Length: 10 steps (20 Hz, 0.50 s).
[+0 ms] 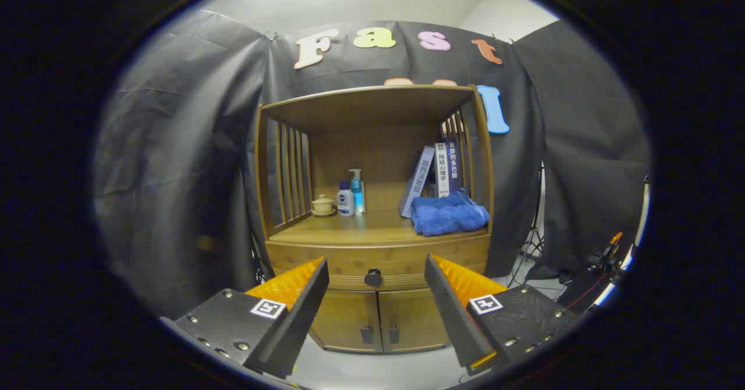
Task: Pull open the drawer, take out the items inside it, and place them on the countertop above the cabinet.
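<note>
Cabinet [375, 297] of pale wood stands ahead of me against the black booth wall, seen from my gripper [375, 297], whose fingers are spread wide and grasping nothing. The drawer [326, 262] runs across the cabinet's front as a shallow curved band, and it looks fully closed. Its dark round knob [373, 277] sits at the drawer's middle, in line with the gap between my fingers but well beyond their tips. Below the drawer are two small doors [378, 320]. Above the drawer is the counter [361, 227], an open wooden shelf space. On the counter, far from the knob toward the left, stand a small lidded cup [322, 205] and two bottles [351, 195]. Toward the right lie a folded blue towel [448, 214] and, behind it, leaning books [433, 174].

I judge this to be the very first step: the approach to the drawer, nothing yet pulled or taken out. Whatever is inside the drawer is hidden. The next move calls for going straight forward until the knob lies between my fingers, closing on it, then pulling back level.
</note>
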Motion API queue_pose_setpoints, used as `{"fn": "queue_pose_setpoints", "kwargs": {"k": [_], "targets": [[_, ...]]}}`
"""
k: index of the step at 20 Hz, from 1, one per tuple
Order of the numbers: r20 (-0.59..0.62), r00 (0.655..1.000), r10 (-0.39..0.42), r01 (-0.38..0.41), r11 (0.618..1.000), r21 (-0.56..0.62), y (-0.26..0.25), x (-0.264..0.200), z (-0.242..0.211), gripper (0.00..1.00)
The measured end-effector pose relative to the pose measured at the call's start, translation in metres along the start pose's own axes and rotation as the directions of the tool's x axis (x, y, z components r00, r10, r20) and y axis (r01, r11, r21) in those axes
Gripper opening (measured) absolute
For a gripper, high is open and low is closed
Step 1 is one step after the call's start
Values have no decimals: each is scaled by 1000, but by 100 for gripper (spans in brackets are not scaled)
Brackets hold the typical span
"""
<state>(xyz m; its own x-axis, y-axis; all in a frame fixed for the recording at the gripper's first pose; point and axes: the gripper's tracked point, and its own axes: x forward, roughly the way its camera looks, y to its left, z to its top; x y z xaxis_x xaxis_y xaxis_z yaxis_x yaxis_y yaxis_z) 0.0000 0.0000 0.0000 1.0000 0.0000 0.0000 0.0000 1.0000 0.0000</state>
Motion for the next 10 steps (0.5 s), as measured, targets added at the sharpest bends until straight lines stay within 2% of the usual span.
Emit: {"fn": "queue_pose_setpoints", "kwargs": {"k": [10], "targets": [[-17,1000,-10,10,1000,10,-15,19,-25,99]]}}
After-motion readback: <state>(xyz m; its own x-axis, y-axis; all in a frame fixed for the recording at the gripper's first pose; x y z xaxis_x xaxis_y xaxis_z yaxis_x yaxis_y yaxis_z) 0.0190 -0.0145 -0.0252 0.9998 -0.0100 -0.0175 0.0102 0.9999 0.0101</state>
